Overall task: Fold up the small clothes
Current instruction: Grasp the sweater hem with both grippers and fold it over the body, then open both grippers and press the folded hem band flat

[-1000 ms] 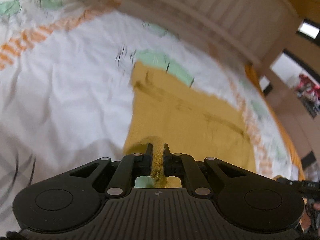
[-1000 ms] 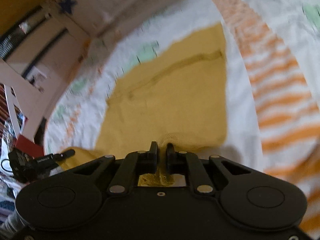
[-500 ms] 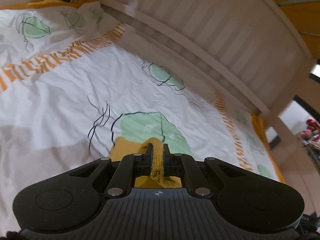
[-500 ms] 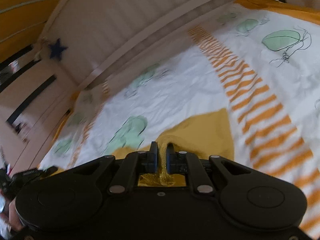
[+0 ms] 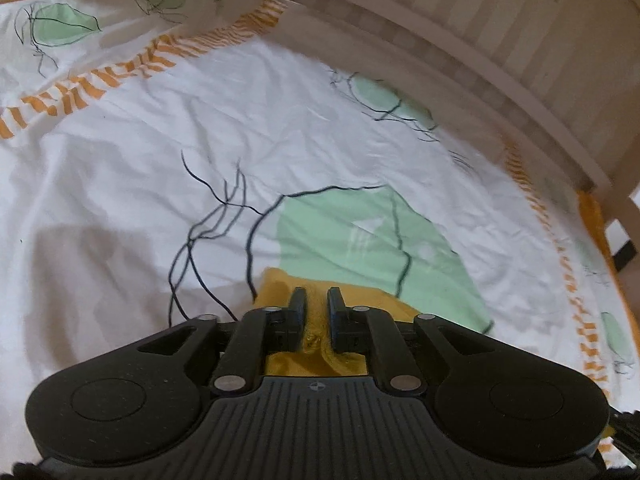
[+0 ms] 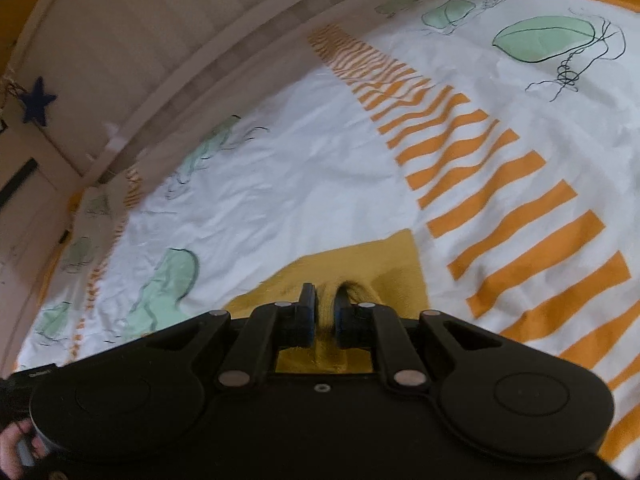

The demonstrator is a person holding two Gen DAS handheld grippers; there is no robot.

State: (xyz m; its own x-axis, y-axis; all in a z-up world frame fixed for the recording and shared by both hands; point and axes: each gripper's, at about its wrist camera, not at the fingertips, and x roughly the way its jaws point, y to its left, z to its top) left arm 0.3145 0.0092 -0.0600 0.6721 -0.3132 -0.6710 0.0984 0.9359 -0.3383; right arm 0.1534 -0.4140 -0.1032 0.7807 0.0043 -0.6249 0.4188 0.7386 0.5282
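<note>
**Count on my feeds**

I count two grippers: left gripper [image 5: 317, 304], right gripper [image 6: 325, 300]. One mustard garment [image 6: 360, 264], lower centre. One printed bedsheet [image 5: 160, 184]. One blue star [image 6: 37, 105], upper left.

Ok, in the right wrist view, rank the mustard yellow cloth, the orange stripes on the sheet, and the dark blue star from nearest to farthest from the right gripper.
1. Mustard yellow cloth: between the right gripper jaws.
2. Orange stripes printed on the white sheet: to the right, beyond the cloth.
3. Dark blue star: far upper left, on the pale bed frame.
</note>
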